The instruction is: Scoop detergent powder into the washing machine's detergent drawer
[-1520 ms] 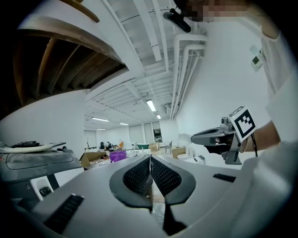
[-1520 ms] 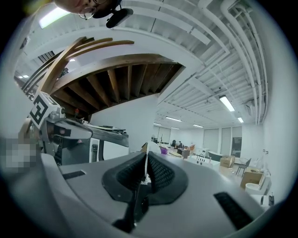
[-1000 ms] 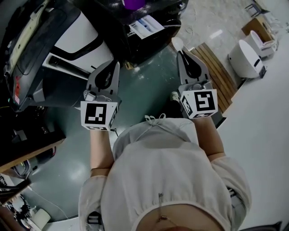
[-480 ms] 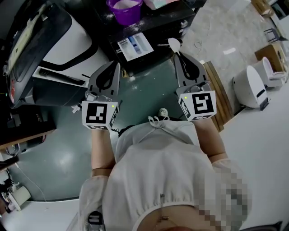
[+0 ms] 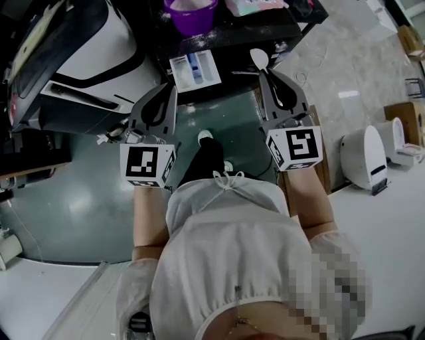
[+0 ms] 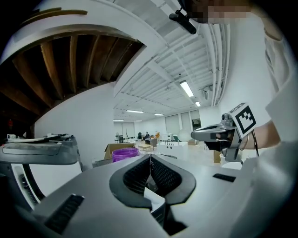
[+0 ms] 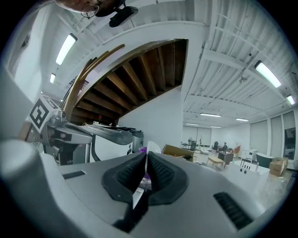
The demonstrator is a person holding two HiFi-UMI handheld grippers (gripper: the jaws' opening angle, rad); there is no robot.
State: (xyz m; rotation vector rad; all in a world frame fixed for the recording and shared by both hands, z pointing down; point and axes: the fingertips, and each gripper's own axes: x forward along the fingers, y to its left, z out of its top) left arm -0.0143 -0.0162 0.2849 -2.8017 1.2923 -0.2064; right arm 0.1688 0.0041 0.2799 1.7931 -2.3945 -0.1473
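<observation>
A purple tub point(image 5: 190, 13) of white powder stands on the black table point(image 5: 232, 36). A white detergent drawer point(image 5: 194, 70) with a blue insert lies at the table's near edge. The washing machine point(image 5: 80, 46) is at the upper left. My left gripper point(image 5: 172, 90) is shut and empty, just left of the drawer; its jaws meet in the left gripper view point(image 6: 150, 156). My right gripper point(image 5: 264, 74) is shut on a white spoon point(image 5: 257, 58), right of the drawer. The right gripper view shows the spoon's handle point(image 7: 138, 193) clamped between the closed jaws of the right gripper point(image 7: 146, 155).
A pale packet point(image 5: 255, 5) lies on the table beside the tub. White powder is spilled around the tub. A wooden pallet point(image 5: 321, 174), a white machine point(image 5: 362, 159) and a cardboard box point(image 5: 404, 109) stand on the floor to the right.
The person has stepped toward the black table, so the tub and drawer have come closer. Both grippers stay shut and level, the spoon still in the right one.
</observation>
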